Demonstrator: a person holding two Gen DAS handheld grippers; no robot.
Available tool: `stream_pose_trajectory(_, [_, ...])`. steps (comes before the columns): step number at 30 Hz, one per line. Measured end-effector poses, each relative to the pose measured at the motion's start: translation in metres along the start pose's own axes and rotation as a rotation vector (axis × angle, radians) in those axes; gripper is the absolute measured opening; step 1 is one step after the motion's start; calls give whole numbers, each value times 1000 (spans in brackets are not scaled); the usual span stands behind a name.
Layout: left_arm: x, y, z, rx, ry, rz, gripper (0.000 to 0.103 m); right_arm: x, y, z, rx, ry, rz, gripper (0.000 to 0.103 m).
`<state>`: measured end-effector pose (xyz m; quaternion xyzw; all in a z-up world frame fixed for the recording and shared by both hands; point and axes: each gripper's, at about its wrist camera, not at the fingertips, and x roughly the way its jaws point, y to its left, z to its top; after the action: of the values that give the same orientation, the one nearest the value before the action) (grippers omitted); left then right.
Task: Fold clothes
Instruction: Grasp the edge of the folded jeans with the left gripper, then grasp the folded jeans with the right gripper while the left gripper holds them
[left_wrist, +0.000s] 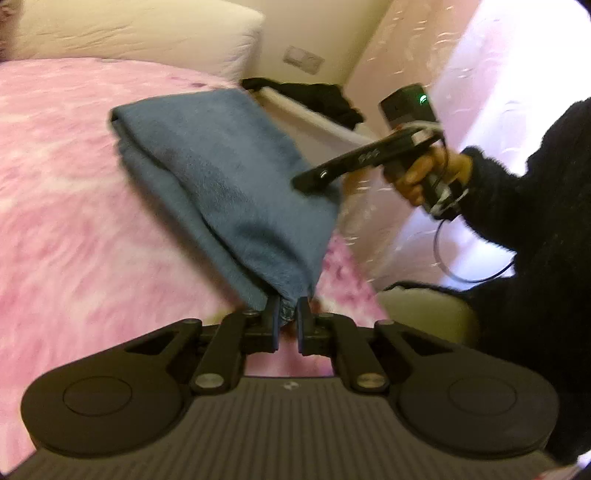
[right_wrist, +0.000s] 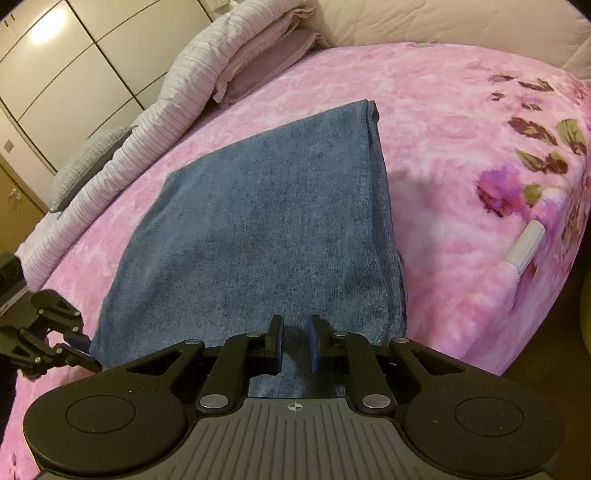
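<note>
Both claws (left_wrist: 287, 314) (right_wrist: 295, 341) pinch blue cloth (right_wrist: 266, 229) on pink blanket (right_wrist: 461, 184); folded bedding (right_wrist: 221, 62) beyond.

I see blue towel (right_wrist: 266, 229): matt, napped terry cloth | pink blanket (right_wrist: 443, 155): fuzzy plush fleece | my left gripper (left_wrist: 287, 319): matt black plastic, metal pivot pins | wardrobe doors (right_wrist: 55, 62): smooth, glossy

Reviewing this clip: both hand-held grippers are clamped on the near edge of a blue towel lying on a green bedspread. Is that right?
Not quite. The bedspread is pink with a floral pattern, not green, as the right wrist view shows. The rest holds: the left hand-held gripper and right hand-held gripper both pinch the blue towel at its near edge.
</note>
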<state>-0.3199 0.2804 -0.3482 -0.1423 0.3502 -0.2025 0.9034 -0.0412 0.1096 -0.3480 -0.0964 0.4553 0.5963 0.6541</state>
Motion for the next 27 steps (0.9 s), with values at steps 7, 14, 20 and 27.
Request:
stream_pose_trajectory(7, [1,10,-13,-214,-189,-22,15,0,0,-3,1,-14,-7,15])
stream_pose_trajectory(14, [-9,11,-9,-181,-151,-22,6,3,-1,4,-11,8,-2,14])
stream_pose_trajectory(20, [14,37,-9,-192,-22,71,9,12,2,5,-74,4,-57,0])
stream_pose_trajectory(27, [0,8,-48,-519,-240,169,12,7,-3,-1,-60,-29,-32,0])
